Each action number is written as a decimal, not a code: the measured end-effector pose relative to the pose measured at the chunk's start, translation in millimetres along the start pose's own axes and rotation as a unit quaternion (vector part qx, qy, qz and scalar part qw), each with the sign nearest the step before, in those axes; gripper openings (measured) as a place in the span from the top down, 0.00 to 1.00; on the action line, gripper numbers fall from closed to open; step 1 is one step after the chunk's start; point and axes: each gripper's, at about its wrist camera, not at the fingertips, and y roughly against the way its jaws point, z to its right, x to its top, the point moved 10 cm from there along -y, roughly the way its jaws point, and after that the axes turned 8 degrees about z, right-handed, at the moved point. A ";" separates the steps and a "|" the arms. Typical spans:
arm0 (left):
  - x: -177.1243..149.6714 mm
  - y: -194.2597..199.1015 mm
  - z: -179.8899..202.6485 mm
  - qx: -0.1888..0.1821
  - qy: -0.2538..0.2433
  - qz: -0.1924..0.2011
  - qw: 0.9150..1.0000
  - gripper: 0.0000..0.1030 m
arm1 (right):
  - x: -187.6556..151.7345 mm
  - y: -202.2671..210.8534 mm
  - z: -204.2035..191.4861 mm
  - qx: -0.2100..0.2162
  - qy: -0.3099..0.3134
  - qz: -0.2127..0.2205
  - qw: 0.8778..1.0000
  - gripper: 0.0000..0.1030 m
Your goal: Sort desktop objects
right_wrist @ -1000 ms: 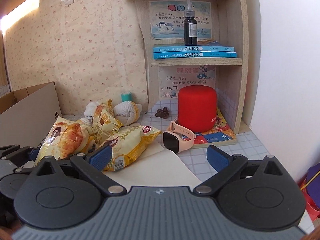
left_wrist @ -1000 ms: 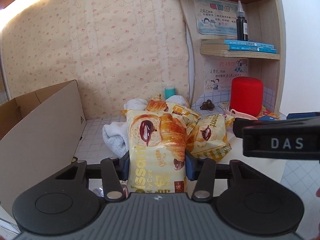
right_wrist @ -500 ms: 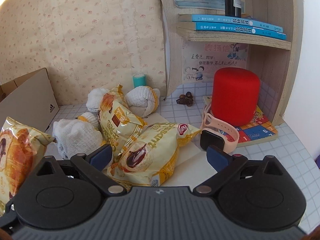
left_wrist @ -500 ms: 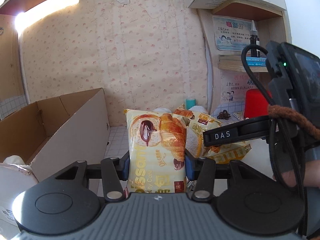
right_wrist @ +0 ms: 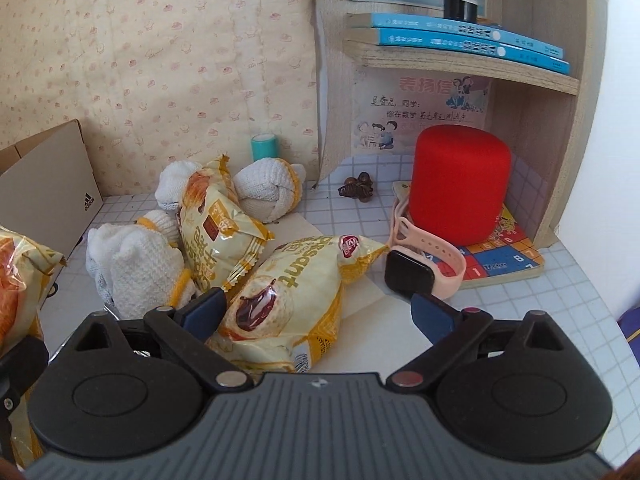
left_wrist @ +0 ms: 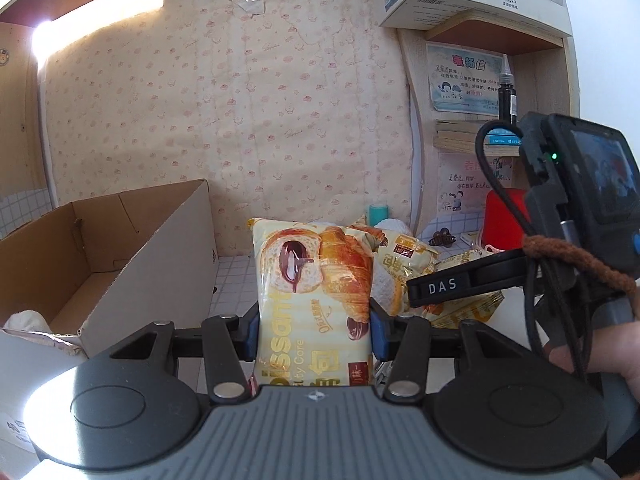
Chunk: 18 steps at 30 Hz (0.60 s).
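Note:
My left gripper [left_wrist: 314, 330] is shut on an upright yellow croissant packet [left_wrist: 316, 280], its blue pads pressing both sides. That packet's edge [right_wrist: 16, 280] shows at the far left of the right wrist view. An open cardboard box [left_wrist: 100, 256] stands to its left. My right gripper [right_wrist: 316, 312] is open, fingers spread wide over a second croissant packet [right_wrist: 288, 300] lying on the desk; the pads do not touch it. A third packet [right_wrist: 216, 224] leans among white rolled socks [right_wrist: 136, 268]. The right gripper's body [left_wrist: 560, 248] fills the right of the left wrist view.
A pink smartwatch [right_wrist: 420, 264] lies by a red cylinder [right_wrist: 460, 184] on a colourful board [right_wrist: 504, 256] under a wooden shelf [right_wrist: 460, 64] with blue books and a dark bottle. A brown hair clip [right_wrist: 358, 190] and a teal roll [right_wrist: 264, 146] sit near the wall.
The left gripper swung left with its packet, bringing the box into fuller view. The right gripper moved forward and down over the lying packet.

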 end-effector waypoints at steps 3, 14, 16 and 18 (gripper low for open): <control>2.7 -0.6 -3.9 0.004 0.004 0.003 1.000 0.50 | -2.9 -13.2 -8.8 -0.002 0.000 -0.009 1.000 0.07; 4.2 -1.4 -6.0 -0.001 0.008 0.001 1.000 0.50 | -5.2 -10.1 -9.2 0.015 -0.006 -0.005 1.000 0.43; 5.5 -0.7 -5.7 -0.001 0.010 0.002 1.000 0.50 | -2.4 -1.3 -7.7 0.016 0.001 0.010 1.000 0.44; 6.8 0.3 -4.1 -0.005 0.012 0.002 1.000 0.50 | 0.8 7.5 -7.1 0.021 0.010 0.019 1.000 0.44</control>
